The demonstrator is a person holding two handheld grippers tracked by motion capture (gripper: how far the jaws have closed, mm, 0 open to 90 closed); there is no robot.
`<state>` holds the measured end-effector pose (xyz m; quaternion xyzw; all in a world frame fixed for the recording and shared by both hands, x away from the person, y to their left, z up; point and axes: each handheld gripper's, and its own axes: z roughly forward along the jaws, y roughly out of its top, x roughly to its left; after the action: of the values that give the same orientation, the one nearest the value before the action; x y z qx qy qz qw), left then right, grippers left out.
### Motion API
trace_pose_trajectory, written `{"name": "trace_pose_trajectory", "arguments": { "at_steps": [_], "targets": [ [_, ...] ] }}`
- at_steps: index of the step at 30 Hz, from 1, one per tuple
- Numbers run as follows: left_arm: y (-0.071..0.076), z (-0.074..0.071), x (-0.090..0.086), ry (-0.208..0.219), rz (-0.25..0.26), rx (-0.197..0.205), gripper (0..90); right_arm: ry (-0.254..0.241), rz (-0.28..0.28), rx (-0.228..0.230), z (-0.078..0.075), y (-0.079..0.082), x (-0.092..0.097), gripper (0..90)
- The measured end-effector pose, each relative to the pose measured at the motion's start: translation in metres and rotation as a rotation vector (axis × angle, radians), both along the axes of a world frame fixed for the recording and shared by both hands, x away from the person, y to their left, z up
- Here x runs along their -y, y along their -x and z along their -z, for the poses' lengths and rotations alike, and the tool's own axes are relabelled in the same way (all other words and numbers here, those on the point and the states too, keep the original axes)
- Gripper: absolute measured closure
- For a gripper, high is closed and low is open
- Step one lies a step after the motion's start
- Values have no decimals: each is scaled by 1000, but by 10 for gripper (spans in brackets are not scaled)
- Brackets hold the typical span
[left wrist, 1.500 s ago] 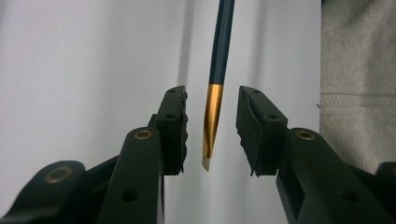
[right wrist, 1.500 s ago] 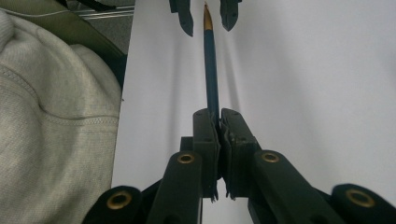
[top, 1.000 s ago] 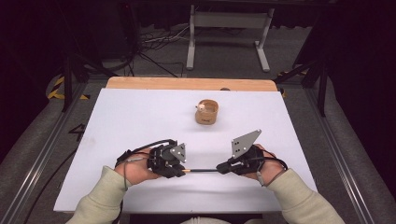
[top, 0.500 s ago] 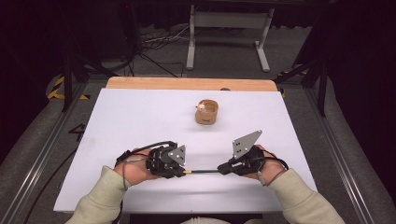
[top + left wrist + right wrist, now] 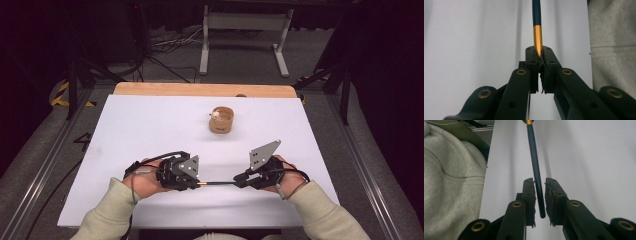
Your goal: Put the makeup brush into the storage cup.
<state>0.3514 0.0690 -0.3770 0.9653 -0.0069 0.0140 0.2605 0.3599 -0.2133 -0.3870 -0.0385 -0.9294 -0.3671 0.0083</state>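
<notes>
While we hold the thin dark blue stick with a gold metal band (image 5: 218, 183) between our two hands, it lies level just above the white surface (image 5: 150, 125), and its long axis runs from the left claw (image 5: 196, 183) to the right claw (image 5: 239, 181). The left claw is closed tight on the gold end (image 5: 538, 41); the pads pinch it firmly. The right claw (image 5: 540, 195) has just been opening: its jaws stand a little apart, and the blue end (image 5: 537, 187) sits loose between them, seemingly close to one pad but not pressed. So we judge that the stick now hangs on the left hand alone. Pulling the right hand away along that axis should free it. A small round wooden cup (image 5: 222, 120) stands well apart, farther up the surface.
</notes>
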Motion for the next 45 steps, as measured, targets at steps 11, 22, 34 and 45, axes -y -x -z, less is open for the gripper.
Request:
{"name": "trace_pose_trajectory", "arguments": {
  "at_steps": [11,22,34,45],
  "targets": [
    [0,1,1,6,6,-5,857,24,8,54,-12,6,-11,555],
    [0,1,2,6,8,-13,857,163,-12,99,-24,9,-44,547],
    [-1,2,2,8,16,-32,856,282,-50,109,-21,13,-76,569],
    [-1,3,3,5,18,-35,856,357,-50,92,-14,14,-90,660]
  ]
}}
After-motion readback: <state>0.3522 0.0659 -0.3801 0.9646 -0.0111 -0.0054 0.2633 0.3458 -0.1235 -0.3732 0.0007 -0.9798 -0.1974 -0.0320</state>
